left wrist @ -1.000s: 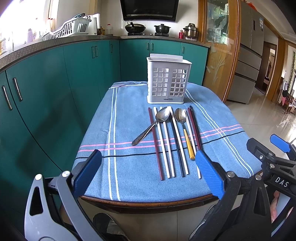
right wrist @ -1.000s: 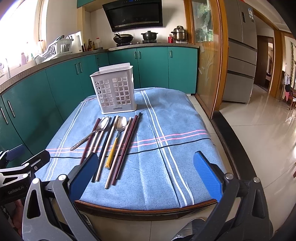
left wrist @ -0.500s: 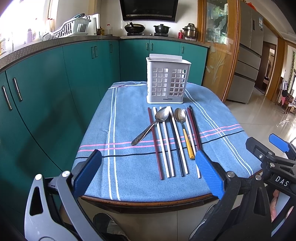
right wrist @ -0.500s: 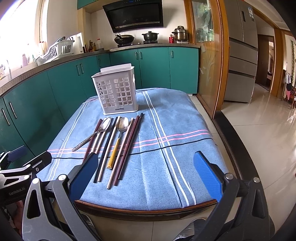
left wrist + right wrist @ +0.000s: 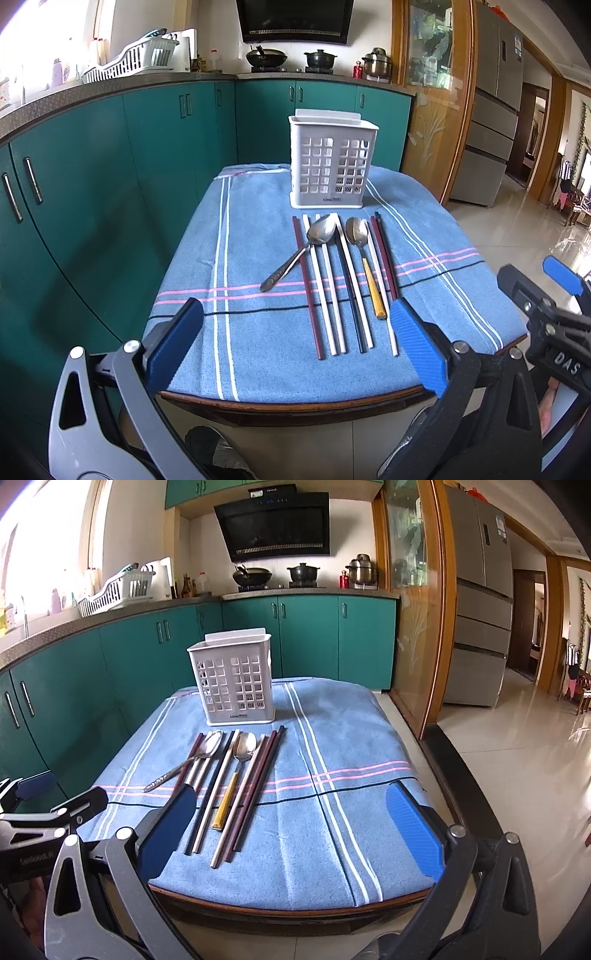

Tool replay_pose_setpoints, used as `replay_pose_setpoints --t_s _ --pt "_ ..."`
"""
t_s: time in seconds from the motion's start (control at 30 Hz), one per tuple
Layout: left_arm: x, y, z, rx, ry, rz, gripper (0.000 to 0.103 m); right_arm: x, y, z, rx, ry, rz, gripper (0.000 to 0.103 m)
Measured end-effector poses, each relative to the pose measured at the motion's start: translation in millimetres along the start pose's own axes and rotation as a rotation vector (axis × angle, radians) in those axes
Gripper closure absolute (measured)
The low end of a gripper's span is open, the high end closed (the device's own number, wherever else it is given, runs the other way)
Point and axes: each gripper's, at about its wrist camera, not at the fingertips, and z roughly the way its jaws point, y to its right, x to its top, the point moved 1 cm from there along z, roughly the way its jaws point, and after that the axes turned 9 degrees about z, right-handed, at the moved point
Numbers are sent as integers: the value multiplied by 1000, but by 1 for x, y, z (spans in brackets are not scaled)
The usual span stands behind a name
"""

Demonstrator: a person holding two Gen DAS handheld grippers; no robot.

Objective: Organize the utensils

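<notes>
A white slotted utensil holder (image 5: 333,165) (image 5: 236,681) stands upright at the far middle of a table with a blue striped cloth (image 5: 258,332) (image 5: 325,812). In front of it lie several chopsticks (image 5: 332,284) (image 5: 255,786), an all-steel spoon (image 5: 300,249) (image 5: 192,758) lying askew, and a yellow-handled spoon (image 5: 364,254) (image 5: 236,771). My left gripper (image 5: 295,347) hangs open over the table's near edge, nothing between its blue pads. Over the same edge my right gripper (image 5: 290,830) is open too, its left finger beside the chopstick ends.
Teal cabinets (image 5: 92,177) run along the left and back, with a dish rack (image 5: 136,59) and pots (image 5: 255,576) on the counter. A fridge (image 5: 476,627) and tiled floor (image 5: 524,760) lie to the right. The table's wooden rim (image 5: 288,910) is just below the grippers.
The right gripper has moved forward and up, closer to the utensils, so the table looks nearer. The left gripper has barely shifted. Both stay open.
</notes>
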Motion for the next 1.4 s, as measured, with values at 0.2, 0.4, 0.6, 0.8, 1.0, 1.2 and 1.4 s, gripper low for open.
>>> replay_pose_setpoints --t_s 0.2,0.4,0.6,0.8,1.0,1.2,1.4 --pt "11 -17 3 -15 54 -45 3 3 13 5 61 32 66 3" --pt "73 -35 40 12 -51 -20 3 44 14 56 33 -166 58 3" --pt "121 -41 129 0 -194 13 5 89 13 154 50 -337 84 3" --pt "122 -42 207 -30 -313 -8 11 102 7 239 6 -414 53 11" --pt "118 -46 258 -109 -409 -57 34 87 11 297 23 -545 97 46" --pt "115 -40 282 -125 -464 -53 40 92 4 322 23 -569 93 53" --pt "111 -42 294 -126 -485 -56 49 88 -2 338 -1 -601 89 66"
